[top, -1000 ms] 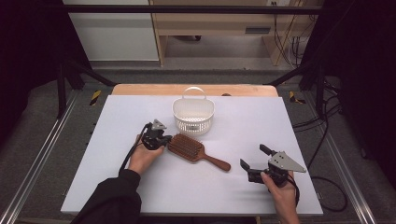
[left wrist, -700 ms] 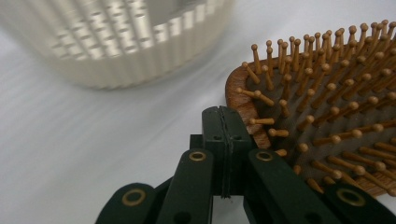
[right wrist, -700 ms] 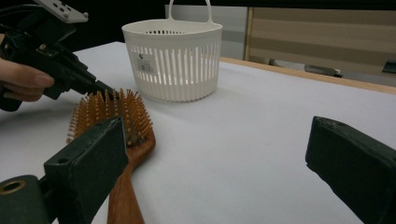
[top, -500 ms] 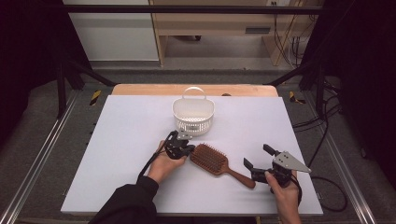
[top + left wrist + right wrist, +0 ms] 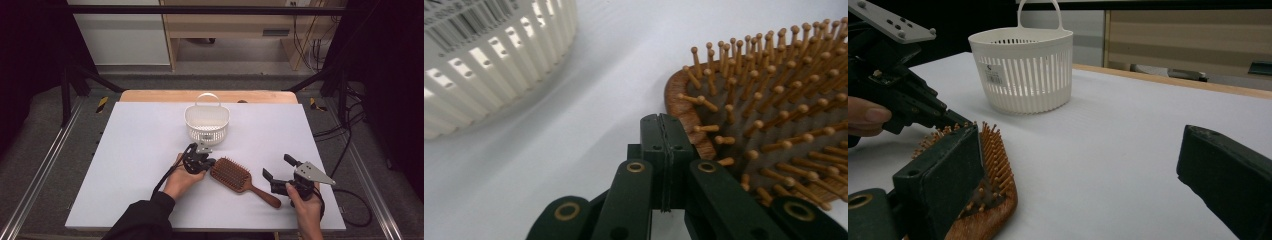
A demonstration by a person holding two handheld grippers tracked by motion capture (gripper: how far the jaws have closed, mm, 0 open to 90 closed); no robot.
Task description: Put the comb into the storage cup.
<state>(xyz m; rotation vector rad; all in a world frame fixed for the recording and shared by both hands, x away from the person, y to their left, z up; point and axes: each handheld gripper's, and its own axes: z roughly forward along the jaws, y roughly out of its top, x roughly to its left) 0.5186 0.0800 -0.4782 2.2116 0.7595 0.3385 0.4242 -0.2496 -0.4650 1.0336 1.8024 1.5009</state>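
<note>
Left gripper (image 5: 202,162), jaws pressed together on nothing, noses against the wooden paddle hairbrush (image 5: 231,174) head, likely to nudge it.
The brush lies bristles-up on the table (image 5: 140,150) before the white slatted basket (image 5: 207,121); right gripper (image 5: 276,171) gapes wide by its handle, probably ready to grasp.

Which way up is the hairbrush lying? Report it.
Bristles up: the wooden hairbrush lies flat on the table, its pins pointing upward in the left gripper view.
</note>
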